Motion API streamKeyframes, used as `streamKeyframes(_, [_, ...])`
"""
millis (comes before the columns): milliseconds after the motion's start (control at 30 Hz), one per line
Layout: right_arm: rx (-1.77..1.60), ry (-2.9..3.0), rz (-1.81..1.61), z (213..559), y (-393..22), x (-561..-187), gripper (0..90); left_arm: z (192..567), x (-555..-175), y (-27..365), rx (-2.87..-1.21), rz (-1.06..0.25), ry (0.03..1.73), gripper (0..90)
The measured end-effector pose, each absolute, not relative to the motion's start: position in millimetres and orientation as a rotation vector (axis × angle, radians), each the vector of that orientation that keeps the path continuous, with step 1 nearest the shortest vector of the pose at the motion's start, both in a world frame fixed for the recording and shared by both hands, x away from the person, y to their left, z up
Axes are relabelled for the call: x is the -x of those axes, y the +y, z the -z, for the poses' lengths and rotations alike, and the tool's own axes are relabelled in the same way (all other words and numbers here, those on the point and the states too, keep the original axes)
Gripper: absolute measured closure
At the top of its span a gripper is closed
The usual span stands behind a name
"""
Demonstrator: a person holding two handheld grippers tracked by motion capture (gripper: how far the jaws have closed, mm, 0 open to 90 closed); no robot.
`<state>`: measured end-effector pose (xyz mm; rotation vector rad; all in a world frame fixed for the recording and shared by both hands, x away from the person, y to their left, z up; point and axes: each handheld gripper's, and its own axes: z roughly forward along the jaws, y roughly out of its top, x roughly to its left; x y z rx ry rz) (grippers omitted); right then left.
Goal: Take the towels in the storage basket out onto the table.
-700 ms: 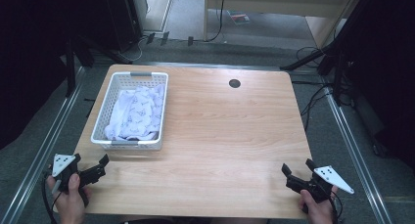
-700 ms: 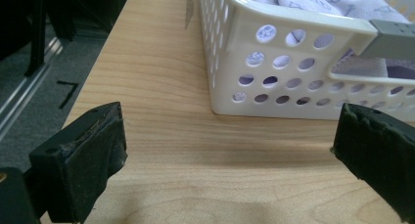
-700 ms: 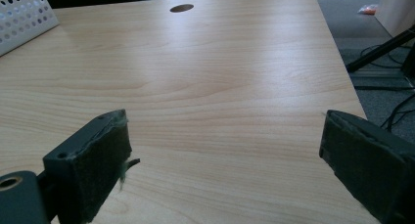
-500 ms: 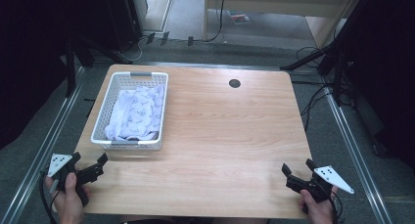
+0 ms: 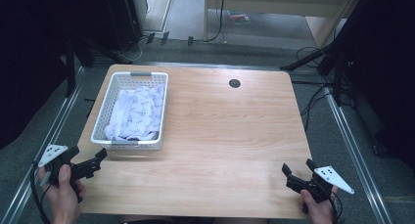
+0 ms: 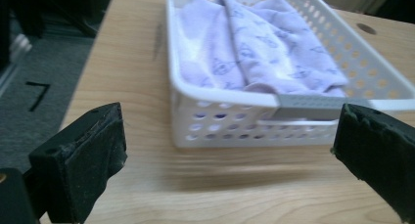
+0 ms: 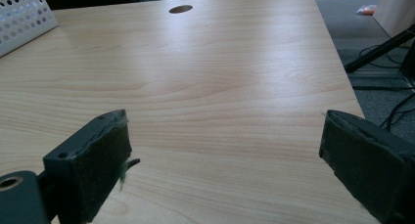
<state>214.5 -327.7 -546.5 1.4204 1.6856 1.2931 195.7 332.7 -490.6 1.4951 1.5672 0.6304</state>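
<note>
Left gripper (image 5: 95,161) fingers wide before basket (image 5: 112,142) of cloth (image 5: 137,111); right gripper (image 5: 293,171) fingers wide

Basket (image 6: 293,101) far end cut off by top edge in left gripper view; worktop (image 6: 235,180) just in front of basket motion-blurred. Cloth (image 6: 254,53) folds hide basket floor. Cloth print too small to read in high view.

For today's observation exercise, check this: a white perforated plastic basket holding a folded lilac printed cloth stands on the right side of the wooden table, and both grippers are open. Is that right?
Not quite. The white perforated plastic basket stands on the left side of the wooden table, as the high view shows. The rest holds: the folded lilac printed cloth lies inside it, and the left gripper and right gripper are open.
</note>
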Motion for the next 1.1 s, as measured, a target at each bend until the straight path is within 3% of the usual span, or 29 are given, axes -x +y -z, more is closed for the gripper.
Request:
streamKeyframes(533, [-1.419,1.683,-1.303,546.4,-327.6,-213.7,5.0,436.4,-316.6,295.2,-1.847,-0.415,1.661,0.0])
streamKeyframes(833, [-1.415,1.686,-1.302,546.4,-327.6,-213.7,5.1,448.2,-382.2,285.6,-1.888,-0.236,1.735,0.0])
streamKeyframes(1100, [-1.415,1.683,-1.304,546.4,-327.6,-213.4,5.0,484.2,-421.0,280.8,-1.940,-0.208,1.859,0.0])
